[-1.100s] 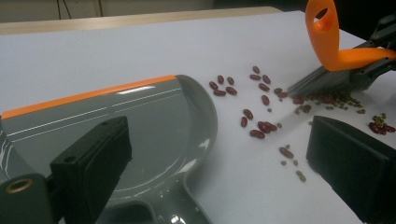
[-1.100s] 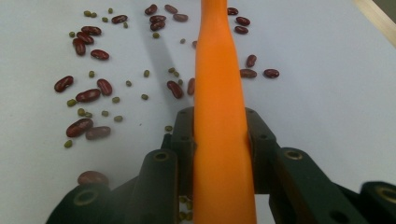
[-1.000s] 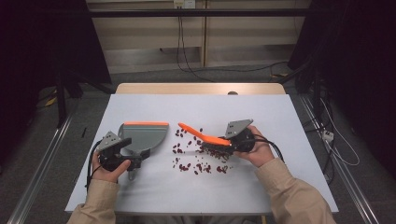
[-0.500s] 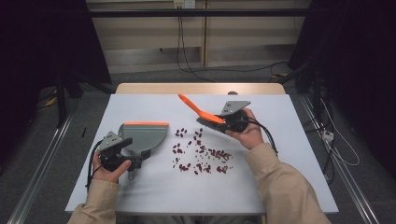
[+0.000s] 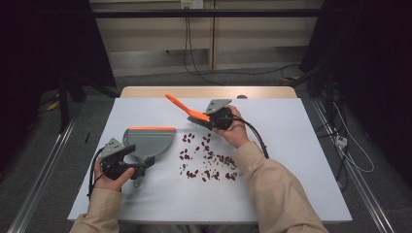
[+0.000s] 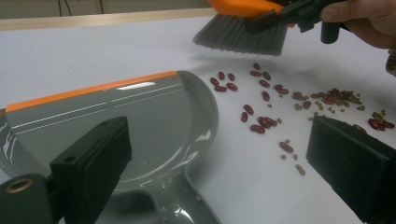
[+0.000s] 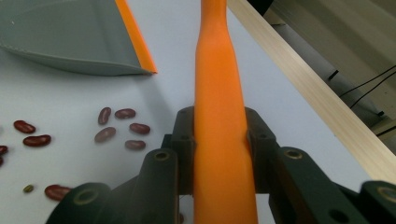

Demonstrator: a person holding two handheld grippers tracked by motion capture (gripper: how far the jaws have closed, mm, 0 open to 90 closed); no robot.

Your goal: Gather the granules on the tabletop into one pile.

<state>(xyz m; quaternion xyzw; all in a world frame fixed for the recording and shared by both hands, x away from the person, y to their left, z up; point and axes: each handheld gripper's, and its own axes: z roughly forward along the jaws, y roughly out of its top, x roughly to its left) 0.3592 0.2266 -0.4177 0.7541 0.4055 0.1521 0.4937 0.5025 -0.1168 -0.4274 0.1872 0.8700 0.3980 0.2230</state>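
- High view: my right gripper (image 5: pixel 210 118) is clamped on the orange handle of the brush (image 5: pixel 187 108) and hangs over the far edge of the scattered beans (image 5: pixel 206 160); my left gripper (image 5: pixel 138 167) sits at the handle of the grey dustpan (image 5: pixel 148 141), which lies flat on the white table (image 5: pixel 291 145) with its orange lip turned away from me; the beans lie to the right of the pan, apart from it, so I judge the next stroke must run sideways toward it.
- Left gripper view: my own jaws stand apart, one over the dustpan (image 6: pixel 140 121) at its neck and one over bare table beside it; I cannot tell that either pad presses on the pan; the grey bristles (image 6: pixel 243 39) hover above the nearest red beans (image 6: pixel 261 105) (a few small green ones lie among them); I would set the bristles down beyond the heap and draw them in lightly, so nothing skips.
- Right gripper view: my jaws grip the orange handle (image 7: pixel 219 116) from both sides; the dustpan's orange lip (image 7: pixel 135 39) shows ahead with loose beans (image 7: pixel 119 126) short of it; I judge the pan needs turning or bracing first, lest a stroke push it.
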